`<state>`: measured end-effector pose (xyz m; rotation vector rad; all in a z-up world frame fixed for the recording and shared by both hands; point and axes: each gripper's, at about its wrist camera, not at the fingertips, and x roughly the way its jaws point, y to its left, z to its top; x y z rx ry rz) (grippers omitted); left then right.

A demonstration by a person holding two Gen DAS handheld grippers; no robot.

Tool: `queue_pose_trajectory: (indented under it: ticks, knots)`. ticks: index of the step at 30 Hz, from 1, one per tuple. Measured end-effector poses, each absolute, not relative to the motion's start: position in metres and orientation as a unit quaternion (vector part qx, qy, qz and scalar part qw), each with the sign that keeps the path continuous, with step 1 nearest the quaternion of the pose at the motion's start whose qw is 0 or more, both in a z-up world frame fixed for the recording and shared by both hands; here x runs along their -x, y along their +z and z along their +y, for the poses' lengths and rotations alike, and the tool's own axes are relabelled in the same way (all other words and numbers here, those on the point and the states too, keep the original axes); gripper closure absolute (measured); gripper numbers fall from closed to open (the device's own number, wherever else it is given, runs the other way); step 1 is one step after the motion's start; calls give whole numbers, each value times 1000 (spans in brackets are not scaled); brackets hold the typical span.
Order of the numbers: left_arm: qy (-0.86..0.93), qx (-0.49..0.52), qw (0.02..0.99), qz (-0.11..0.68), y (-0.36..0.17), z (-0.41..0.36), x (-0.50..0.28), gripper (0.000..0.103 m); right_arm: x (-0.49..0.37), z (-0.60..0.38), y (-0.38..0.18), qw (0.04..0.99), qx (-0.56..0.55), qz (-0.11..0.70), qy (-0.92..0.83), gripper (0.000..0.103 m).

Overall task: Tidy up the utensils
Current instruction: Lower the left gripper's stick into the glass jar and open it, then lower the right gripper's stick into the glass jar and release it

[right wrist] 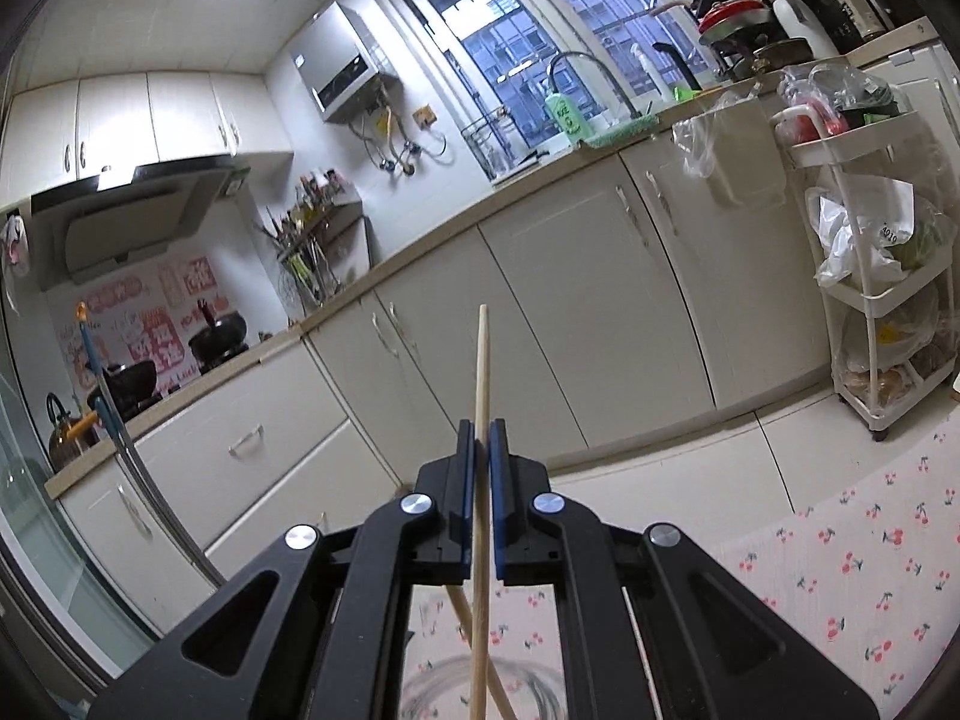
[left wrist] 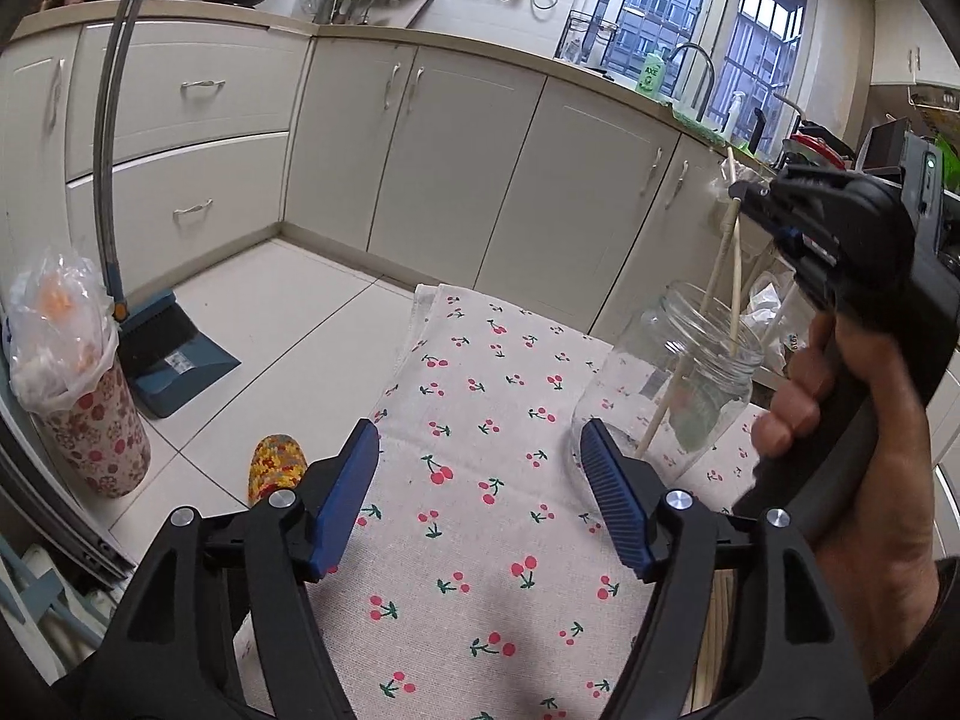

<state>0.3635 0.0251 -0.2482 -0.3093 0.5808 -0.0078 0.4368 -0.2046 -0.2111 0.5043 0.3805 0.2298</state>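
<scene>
My right gripper [right wrist: 482, 450] is clamped tight on a thin pale wooden chopstick [right wrist: 482, 372], its lower end reaching down into the clear glass jar [left wrist: 678, 372], whose rim is only a blur under that camera. A second chopstick [left wrist: 660, 405] leans in the jar. The jar stands on the cherry-print tablecloth [left wrist: 480, 480]. My left gripper [left wrist: 480, 492] hangs wide open and empty beside the jar. More chopsticks [left wrist: 714, 630] lie half hidden behind its right finger.

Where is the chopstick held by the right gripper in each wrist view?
Left wrist: chopstick right of centre, clamped by the right gripper, lower end inside the glass jar.
Right wrist: chopstick centre, upright between the shut pads.
Shared landmark: green bottle by the window.
</scene>
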Motion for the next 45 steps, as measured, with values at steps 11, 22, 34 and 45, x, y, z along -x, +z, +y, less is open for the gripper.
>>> queue_pose_trajectory:
  ticks: [11, 22, 34, 45]
  knots:
    - [1, 161, 944, 287, -249, 27, -365, 32, -398, -202, -220, 942, -216, 224, 129, 97]
    - [5, 165, 942, 293, -249, 28, -367, 31, -348, -230, -221, 922, -218, 288, 137, 73]
    - [-88, 77, 923, 368, -243, -36, -358, 31, -268, -270, -287, 861, -172, 466, 107, 83]
    - [-114, 10, 904, 411, -258, -81, -353, 31, -268, -250, -303, 853, -120, 494, 115, 83]
